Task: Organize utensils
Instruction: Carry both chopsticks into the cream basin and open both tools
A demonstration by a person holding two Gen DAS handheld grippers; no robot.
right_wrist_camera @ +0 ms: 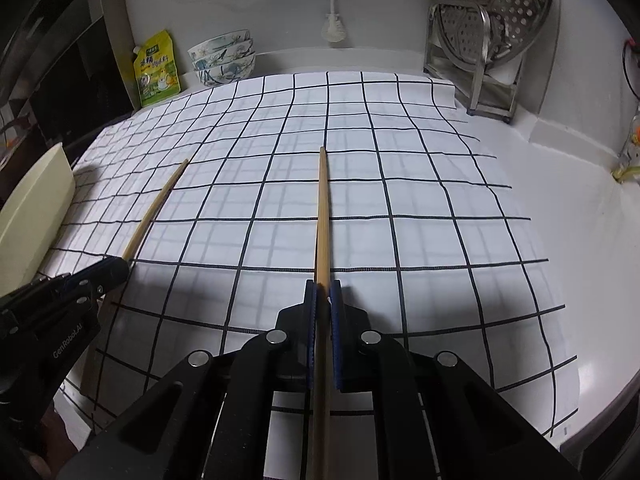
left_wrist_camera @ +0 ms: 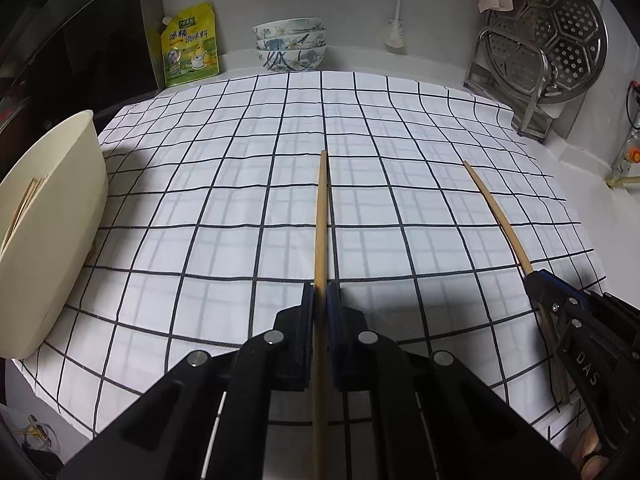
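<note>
My left gripper (left_wrist_camera: 320, 292) is shut on a wooden chopstick (left_wrist_camera: 321, 216) that points forward above the checked cloth (left_wrist_camera: 240, 184). My right gripper (right_wrist_camera: 323, 292) is shut on a second wooden chopstick (right_wrist_camera: 322, 216), also pointing forward. In the left wrist view the right gripper (left_wrist_camera: 534, 276) with its chopstick (left_wrist_camera: 496, 208) shows at the right. In the right wrist view the left gripper (right_wrist_camera: 120, 266) with its chopstick (right_wrist_camera: 156, 208) shows at the left. A cream utensil holder (left_wrist_camera: 52, 216) stands at the left with wooden sticks inside; it also shows in the right wrist view (right_wrist_camera: 36, 208).
At the back stand stacked patterned bowls (left_wrist_camera: 290, 44), a green seasoning pouch (left_wrist_camera: 190, 46) and a metal rack with a perforated steamer plate (left_wrist_camera: 552, 36). A dark stove area lies at the left. The white counter (right_wrist_camera: 580, 208) extends right of the cloth.
</note>
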